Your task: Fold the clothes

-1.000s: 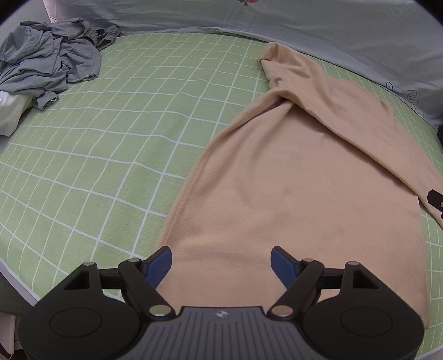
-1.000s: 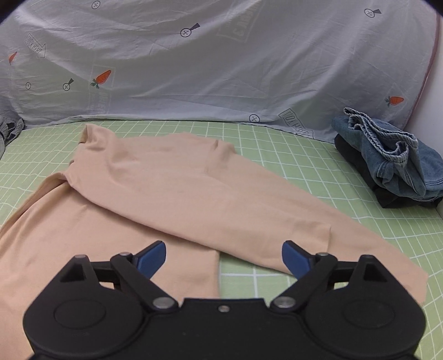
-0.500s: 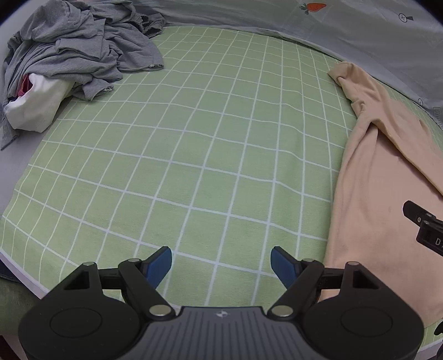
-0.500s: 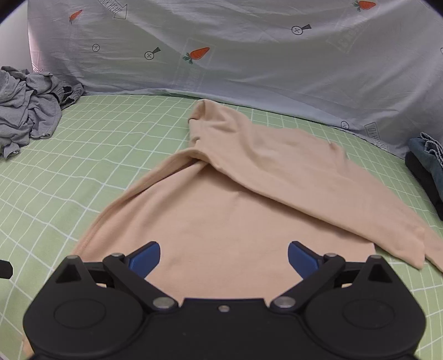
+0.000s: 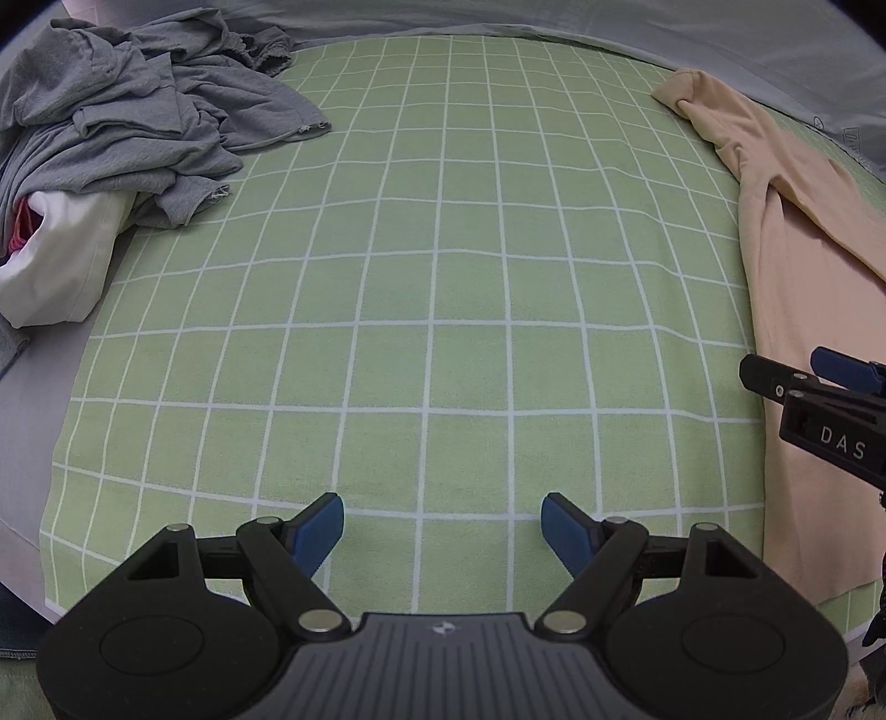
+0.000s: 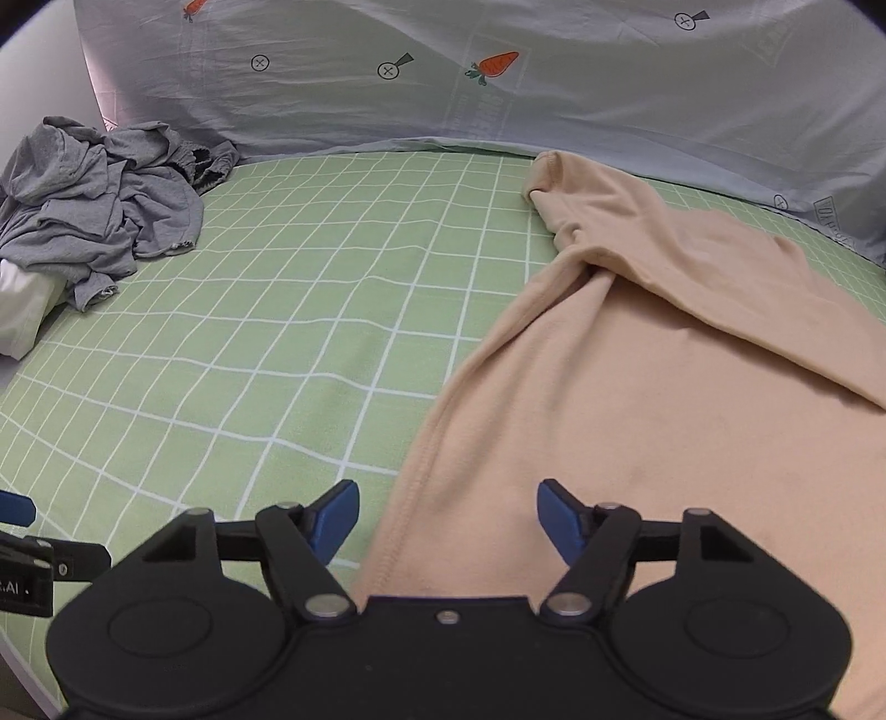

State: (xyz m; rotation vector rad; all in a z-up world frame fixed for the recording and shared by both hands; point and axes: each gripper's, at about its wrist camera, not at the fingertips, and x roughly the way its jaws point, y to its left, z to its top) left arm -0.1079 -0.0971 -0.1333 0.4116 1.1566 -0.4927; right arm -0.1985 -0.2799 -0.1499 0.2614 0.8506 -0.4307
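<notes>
Your right gripper (image 6: 447, 523), jaws closing but not yet pinching, has the shirt (image 6: 637, 399) edge between them, its length running straight ahead.

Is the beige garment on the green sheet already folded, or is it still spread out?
Mostly spread. The beige garment lies flat on the green checked sheet, with one sleeve laid across its body. No neat fold shows.

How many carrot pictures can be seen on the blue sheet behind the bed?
2. One whole carrot is near the top middle of the blue sheet in the right view; another is cut off at the top edge. More may be hidden.
</notes>
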